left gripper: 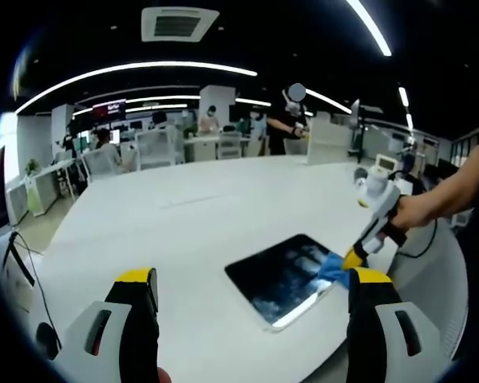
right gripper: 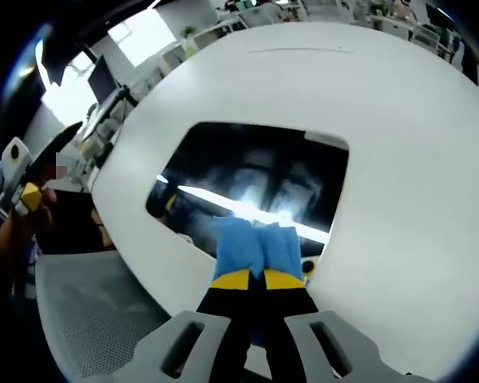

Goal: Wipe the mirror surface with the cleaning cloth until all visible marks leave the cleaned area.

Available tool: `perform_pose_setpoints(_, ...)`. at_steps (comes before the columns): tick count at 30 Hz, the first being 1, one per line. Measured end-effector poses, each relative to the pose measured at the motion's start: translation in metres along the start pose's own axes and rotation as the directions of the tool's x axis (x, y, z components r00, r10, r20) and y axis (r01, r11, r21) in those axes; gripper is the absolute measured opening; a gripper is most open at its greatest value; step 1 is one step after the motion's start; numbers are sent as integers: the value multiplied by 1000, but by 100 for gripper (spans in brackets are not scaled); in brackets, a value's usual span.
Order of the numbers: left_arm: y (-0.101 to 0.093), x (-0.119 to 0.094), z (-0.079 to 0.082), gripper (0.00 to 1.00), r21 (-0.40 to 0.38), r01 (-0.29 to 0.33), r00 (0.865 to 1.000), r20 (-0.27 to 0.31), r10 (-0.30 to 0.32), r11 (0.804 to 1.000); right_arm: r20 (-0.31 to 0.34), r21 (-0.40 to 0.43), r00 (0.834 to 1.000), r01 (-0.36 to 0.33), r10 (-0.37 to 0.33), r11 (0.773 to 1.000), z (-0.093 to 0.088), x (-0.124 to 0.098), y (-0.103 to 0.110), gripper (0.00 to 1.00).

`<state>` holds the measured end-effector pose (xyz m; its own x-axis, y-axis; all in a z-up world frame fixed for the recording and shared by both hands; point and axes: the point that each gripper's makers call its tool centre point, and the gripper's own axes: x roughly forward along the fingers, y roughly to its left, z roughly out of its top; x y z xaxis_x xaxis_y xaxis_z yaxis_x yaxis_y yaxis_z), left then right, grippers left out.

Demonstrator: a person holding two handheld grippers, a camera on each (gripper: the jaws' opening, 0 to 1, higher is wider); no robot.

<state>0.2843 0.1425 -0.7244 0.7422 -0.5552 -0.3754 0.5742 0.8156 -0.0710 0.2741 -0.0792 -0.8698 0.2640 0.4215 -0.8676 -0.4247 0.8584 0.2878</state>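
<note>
Right gripper: jaws clenched on blue cloth, pressed at mirror near edge.
Left gripper: jaws spread wide, nothing held, hovered above white table.

Mirror, centre of the right gripper view: glossy glass, smeared with pale streaks, reflecting a ceiling light. Cleaning cloth, lower centre: soft blue fabric, matt. Desk, middle of the left gripper view: smooth white surface, faint sheen. Tongs: matt black with yellow tips.
</note>
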Motion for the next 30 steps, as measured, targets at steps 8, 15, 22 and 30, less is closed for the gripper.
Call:
perform_pose_setpoints(8, 2, -3, -1, 99, -1, 0, 1000, -3, 0, 1000, 6, 23, 1000, 14, -14, 1000, -5, -6, -12, 0)
perform_pose_setpoints(15, 2, 0, 0, 99, -6, 0, 1000, 5, 0, 1000, 7, 42, 1000, 29, -29, 999, -8, -11, -23, 0)
perform_pose_setpoints(22, 1, 0, -1, 99, -6, 2, 1000, 1, -2, 1000, 4, 56, 999, 40, -40, 998, -10, -14, -28, 0)
perform_pose_setpoints(30, 5, 1, -1, 99, -10, -2, 1000, 1, 2, 1000, 1, 72, 999, 46, -46, 996, -10, -13, -28, 0)
